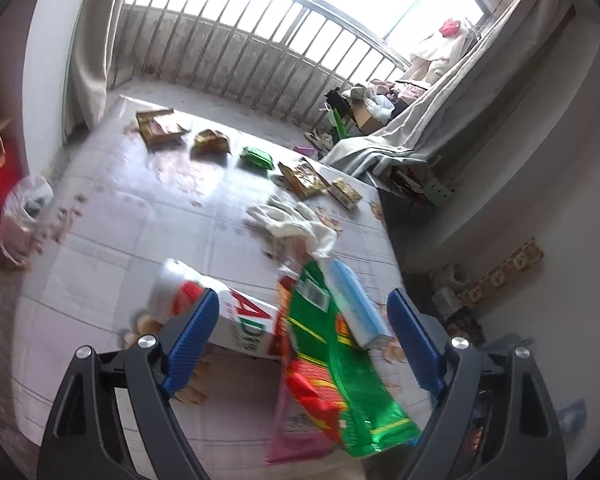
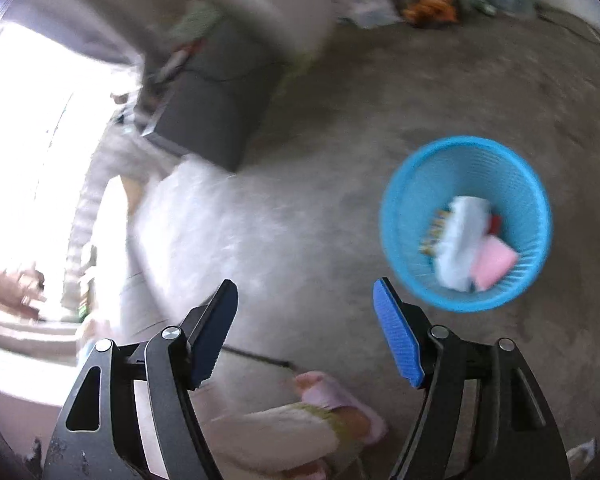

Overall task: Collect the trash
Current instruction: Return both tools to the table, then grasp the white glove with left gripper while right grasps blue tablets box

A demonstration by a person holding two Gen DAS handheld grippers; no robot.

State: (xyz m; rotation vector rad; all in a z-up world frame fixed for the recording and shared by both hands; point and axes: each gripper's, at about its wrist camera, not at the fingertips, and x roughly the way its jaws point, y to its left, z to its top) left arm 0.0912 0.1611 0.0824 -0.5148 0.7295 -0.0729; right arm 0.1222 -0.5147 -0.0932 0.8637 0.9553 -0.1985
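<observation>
Left hand-held gripper (image 1: 302, 330) released, jaws spread wide over the worktop (image 1: 140, 216), nothing clamped. Between its blue pads, untouched: green-and-red snack bag (image 1: 340, 376), with a pale blue box (image 1: 356, 304) lying on the bag; a white carton with red letters (image 1: 244, 326) sits beside the left pad. White glove (image 1: 296, 222) further back, more wrappers (image 1: 256, 158) beyond.

Right hand-held gripper (image 2: 305, 330) released and empty above the floor. Blue mesh bin (image 2: 466, 224) to its right holds white, pink and red trash (image 2: 466, 240). View blurred.
</observation>
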